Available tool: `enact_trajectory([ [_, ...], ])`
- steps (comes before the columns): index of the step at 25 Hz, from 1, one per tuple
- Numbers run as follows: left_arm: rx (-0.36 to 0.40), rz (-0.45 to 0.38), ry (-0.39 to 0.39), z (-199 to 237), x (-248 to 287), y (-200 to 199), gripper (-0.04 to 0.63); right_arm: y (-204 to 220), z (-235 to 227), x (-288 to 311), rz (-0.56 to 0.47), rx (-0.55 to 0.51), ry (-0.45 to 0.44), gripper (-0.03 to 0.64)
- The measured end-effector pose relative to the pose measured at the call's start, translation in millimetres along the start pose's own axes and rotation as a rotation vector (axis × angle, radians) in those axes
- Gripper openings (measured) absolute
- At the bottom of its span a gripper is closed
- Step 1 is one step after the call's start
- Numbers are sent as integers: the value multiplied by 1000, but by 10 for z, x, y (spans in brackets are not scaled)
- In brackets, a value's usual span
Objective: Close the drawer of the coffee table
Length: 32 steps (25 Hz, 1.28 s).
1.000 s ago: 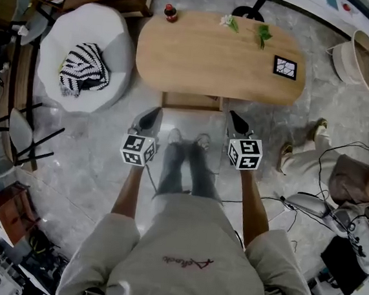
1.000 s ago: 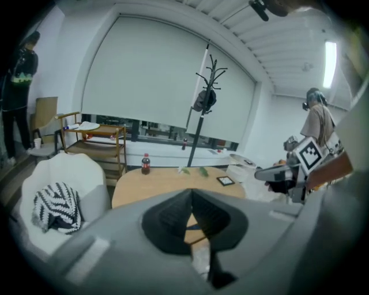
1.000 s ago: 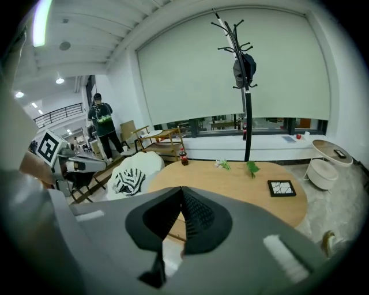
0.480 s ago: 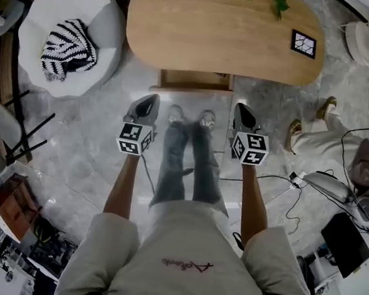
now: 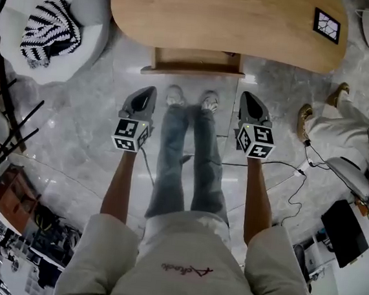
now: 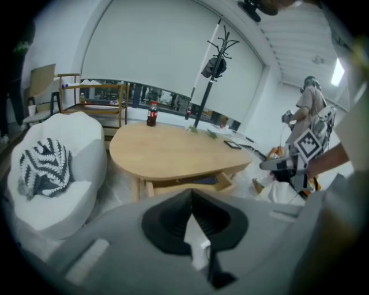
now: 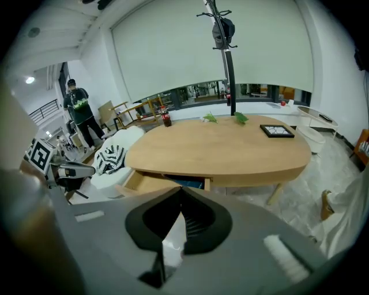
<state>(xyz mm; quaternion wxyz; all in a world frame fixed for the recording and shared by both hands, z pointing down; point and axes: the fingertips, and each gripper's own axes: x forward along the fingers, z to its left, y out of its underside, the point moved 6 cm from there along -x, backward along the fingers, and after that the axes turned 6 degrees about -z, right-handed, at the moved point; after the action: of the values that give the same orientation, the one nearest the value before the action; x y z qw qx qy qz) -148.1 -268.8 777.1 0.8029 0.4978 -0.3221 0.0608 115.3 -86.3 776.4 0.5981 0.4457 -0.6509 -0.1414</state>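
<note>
Tan coffee table [image 5: 223,17], zebra-striped throw [image 5: 50,30]

Closed, empty tool [image 6: 192,195] faces coffee table [image 6: 173,151], drawer [image 6: 184,185] pulled out

Coffee table [image 7: 230,151] bears a bottle [image 7: 166,120], leafy sprigs [image 7: 240,118] (two), a dark tile [image 7: 277,131].

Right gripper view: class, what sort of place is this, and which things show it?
Probably a lounge or break area, perhaps in an office: a low wooden coffee table, a white armchair holding a striped cushion, and a coat stand behind.
</note>
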Motion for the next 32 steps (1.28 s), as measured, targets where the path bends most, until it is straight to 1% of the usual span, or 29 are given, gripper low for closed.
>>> enact_trajectory([
  [6, -21, 6, -52, 205, 239, 453, 0, 503, -177, 241, 37, -10, -9, 6],
  [12, -18, 11, -94, 420, 438, 834, 0, 921, -340, 466, 64, -16, -11, 6],
  [16, -23, 8, -123, 536, 533, 1050, 0, 1141, -451, 622, 80, -29, -16, 6],
  [22, -25, 46, -171, 723, 614, 1403, 0, 1388, -579, 810, 95, -31, -16, 6],
  [25, -14, 43, -196, 803, 660, 1502, 0, 1460, -645, 896, 97, -41, -18, 8],
  [27, -6, 33, -201, 860, 688, 1536, 0, 1492, -681, 952, 102, -39, -23, 49],
  [28, -6, 33, -202, 892, 703, 1556, 5, 1505, -694, 983, 102, -38, -24, 55],
  [29, -4, 35, -204, 927, 719, 1577, 34, 1513, -705, 1015, 101, -40, -26, 74],
  [31, 2, 41, -206, 1001, 754, 1614, 68, 1522, -713, 1076, 94, -46, -32, 88],
  [32, 4, 43, -208, 1034, 771, 1623, 89, 1524, -714, 1103, 92, -48, -38, 107],
])
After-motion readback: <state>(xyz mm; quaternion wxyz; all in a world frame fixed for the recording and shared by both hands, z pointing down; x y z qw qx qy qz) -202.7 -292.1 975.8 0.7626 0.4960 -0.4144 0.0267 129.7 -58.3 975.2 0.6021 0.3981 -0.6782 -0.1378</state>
